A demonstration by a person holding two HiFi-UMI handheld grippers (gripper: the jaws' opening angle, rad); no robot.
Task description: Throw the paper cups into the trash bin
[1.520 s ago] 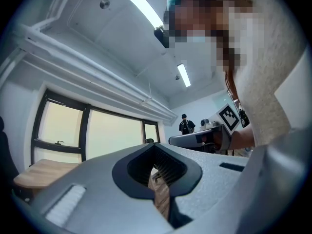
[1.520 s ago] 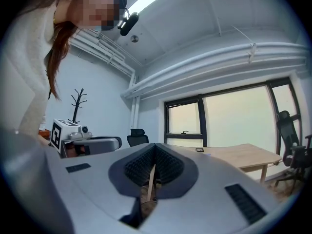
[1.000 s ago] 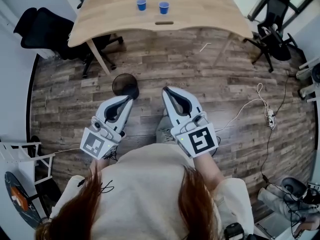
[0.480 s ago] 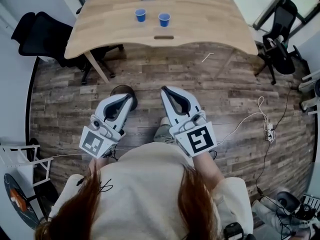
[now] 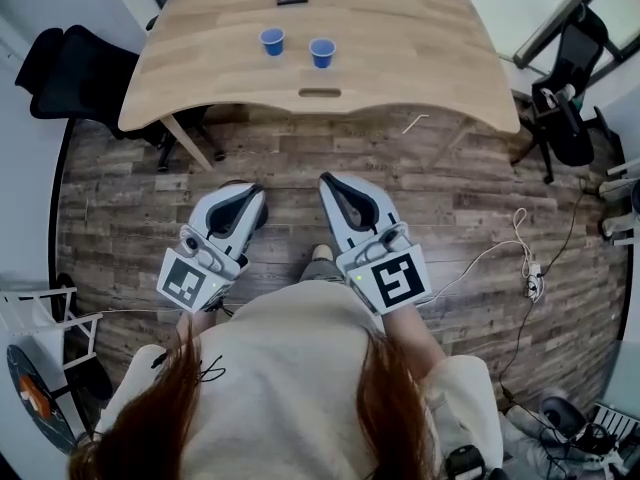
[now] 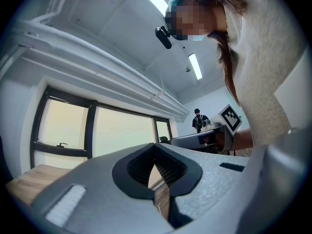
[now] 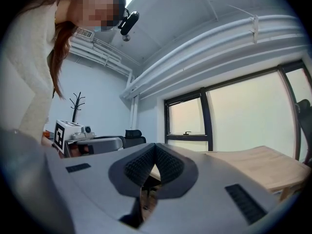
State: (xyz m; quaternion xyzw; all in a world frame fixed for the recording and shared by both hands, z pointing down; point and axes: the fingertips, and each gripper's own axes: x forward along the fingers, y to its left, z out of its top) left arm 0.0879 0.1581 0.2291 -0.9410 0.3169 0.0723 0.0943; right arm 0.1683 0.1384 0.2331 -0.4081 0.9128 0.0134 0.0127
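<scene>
Plainly, both pairs of jaws are pressed together with nothing between them. The left gripper (image 5: 250, 200) and right gripper (image 5: 333, 186) are carried side by side, pointing ahead, probably because no cup is within reach yet. Just beside the left tips, down on the wooden floor (image 5: 450, 188), a dark rim looks like the trash bin (image 5: 264, 212), mostly hidden. Well ahead, on the counter (image 5: 400, 38), a blue paper cup (image 5: 271, 41) and a second cup (image 5: 322, 52) stand upright near each other, not yet collected. The jaws would have to open before taking either.
</scene>
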